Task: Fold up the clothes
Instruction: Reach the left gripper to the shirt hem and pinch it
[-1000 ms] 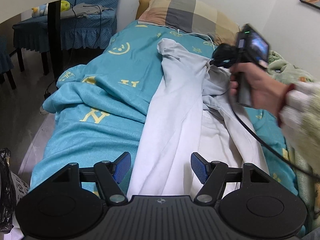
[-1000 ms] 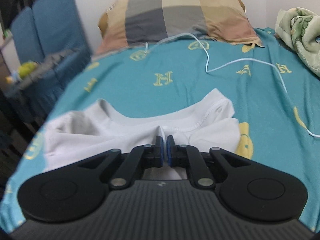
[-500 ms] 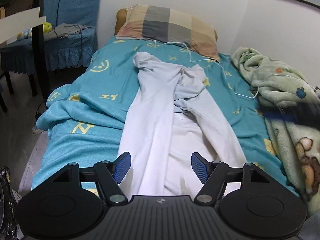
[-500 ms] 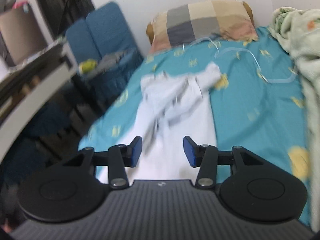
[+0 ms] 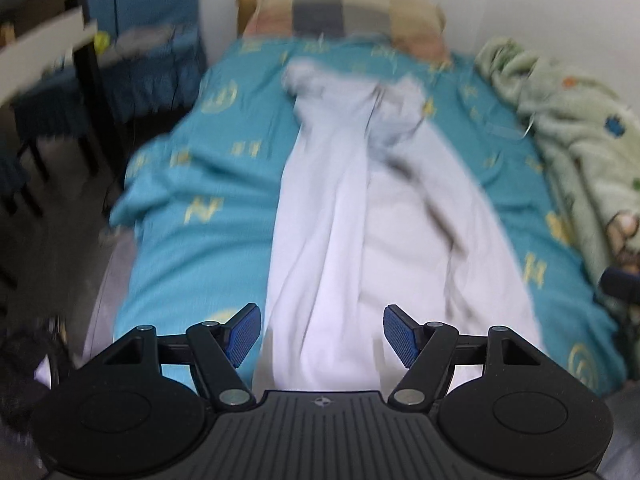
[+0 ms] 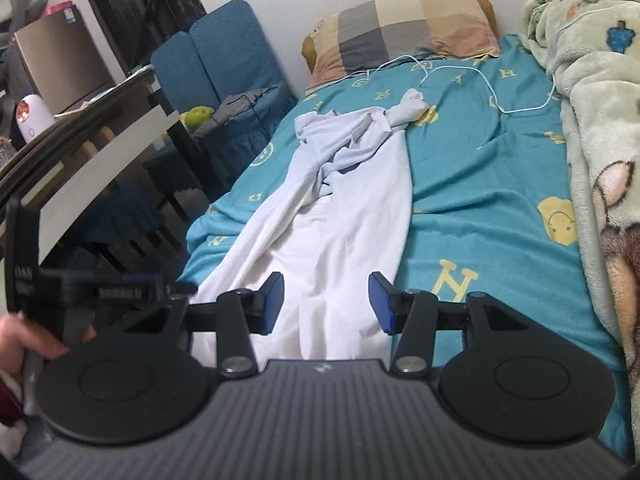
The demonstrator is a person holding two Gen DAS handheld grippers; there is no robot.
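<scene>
A white garment (image 5: 372, 216) lies lengthwise on the teal bed sheet (image 5: 192, 240), both long sides folded in, its far end bunched near the pillow. It also shows in the right wrist view (image 6: 340, 216). My left gripper (image 5: 322, 336) is open and empty above the garment's near end. My right gripper (image 6: 326, 302) is open and empty, also above the near end. The left gripper's body and the hand holding it show at the left of the right wrist view (image 6: 72, 284).
A checked pillow (image 6: 408, 28) and a white cable (image 6: 492, 92) lie at the bed's head. A green fleece blanket (image 6: 600, 128) runs along the right side. Blue chairs (image 6: 224, 64) and a table (image 6: 80, 152) stand left of the bed.
My right gripper let go of the garment's far end, opened and drew back to the near end. The left gripper view shifted slightly and is blurred now.
</scene>
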